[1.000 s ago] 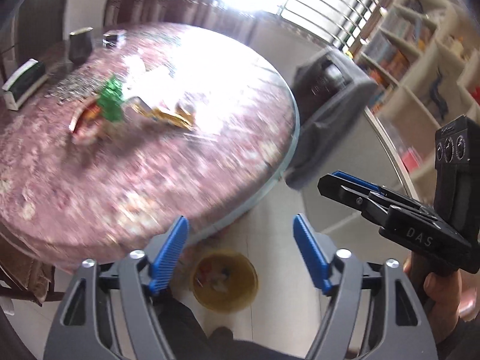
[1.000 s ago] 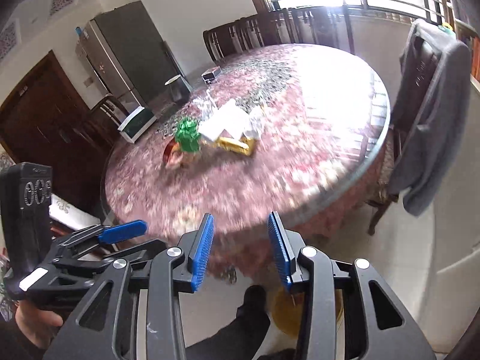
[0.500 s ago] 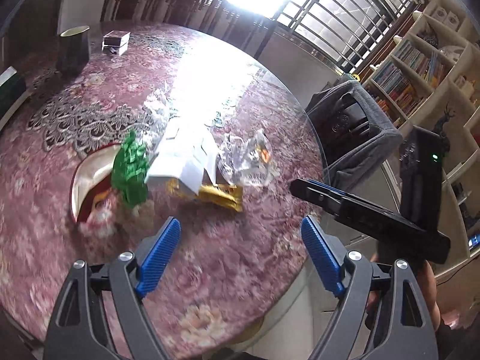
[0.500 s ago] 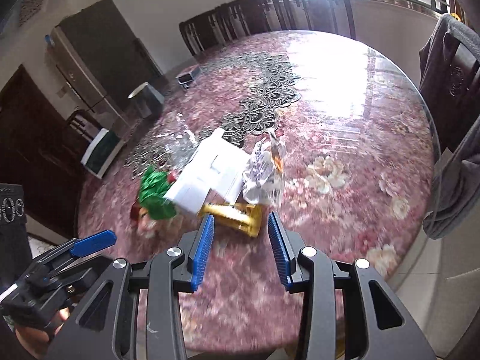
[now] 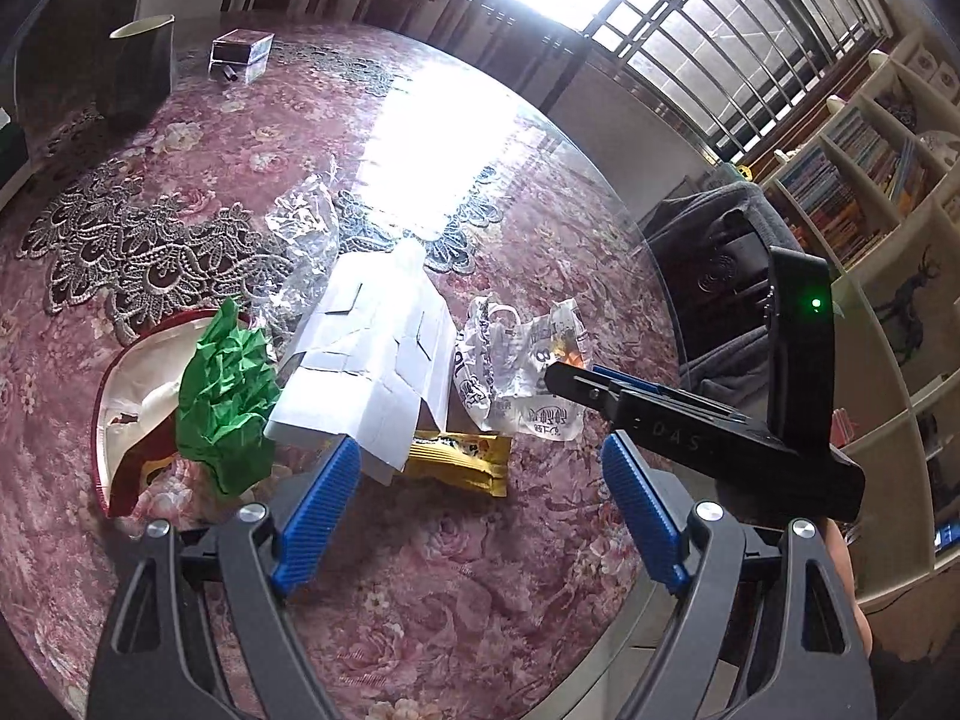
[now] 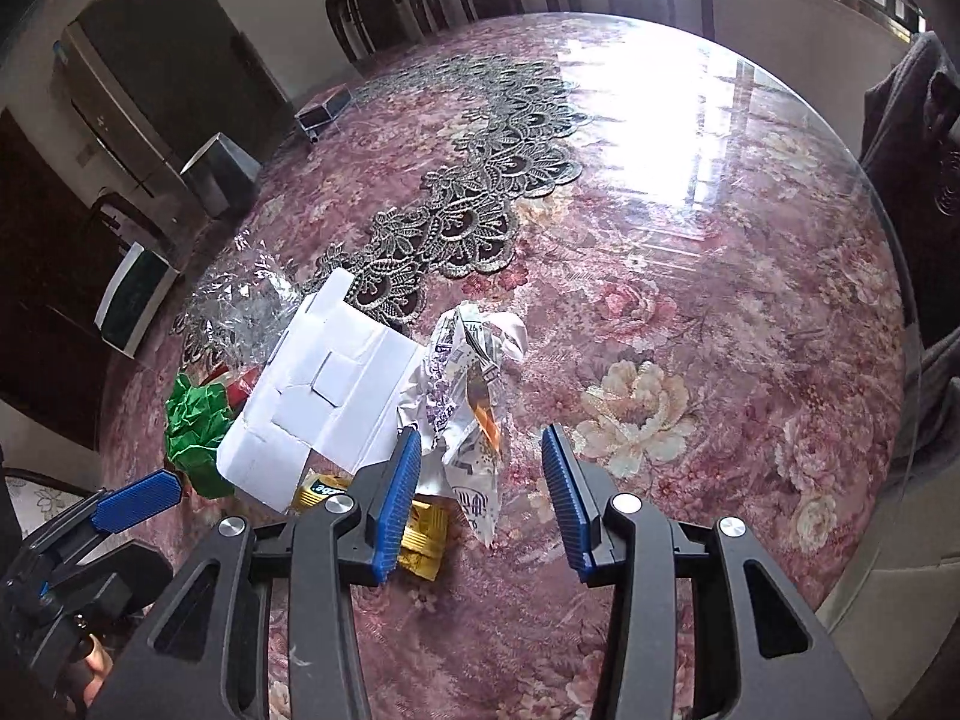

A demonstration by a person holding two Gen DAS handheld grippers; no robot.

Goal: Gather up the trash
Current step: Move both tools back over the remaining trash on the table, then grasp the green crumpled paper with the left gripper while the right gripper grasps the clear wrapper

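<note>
So far nothing has been collected, as far as the views show: all the trash lies in one heap on the round table (image 5: 492,588), and neither pair of tongs holds anything.

The white box (image 5: 375,354), flattened, is the middle of that heap, and the rest is best placed from it. Just left of it, in the left wrist view, sits the green paper (image 5: 225,396), crumpled over a red-rimmed wrapper (image 5: 129,414). Behind it lies clear film (image 5: 300,228), on the lace runner (image 5: 132,252). Tucked under its near edge is the yellow packet (image 5: 462,459), and touching its right side is the printed bag (image 5: 522,366).

The left gripper (image 5: 480,510) hangs above the table on the near side of the box, its jaws wide apart after opening further, with only the yellow packet and bare cloth showing in the gap between them and nothing pressed. Its left pad overlaps the box's near corner in the picture; whether it touches cannot be told.

The right gripper (image 6: 480,495) has also been opening a little. Its jaws stand moderately apart, right of the box, with the tail of the printed bag (image 6: 474,414) showing between them, apparently not yet pinched.

Every piece is left to pick up. No bin is visible in either view.
</note>
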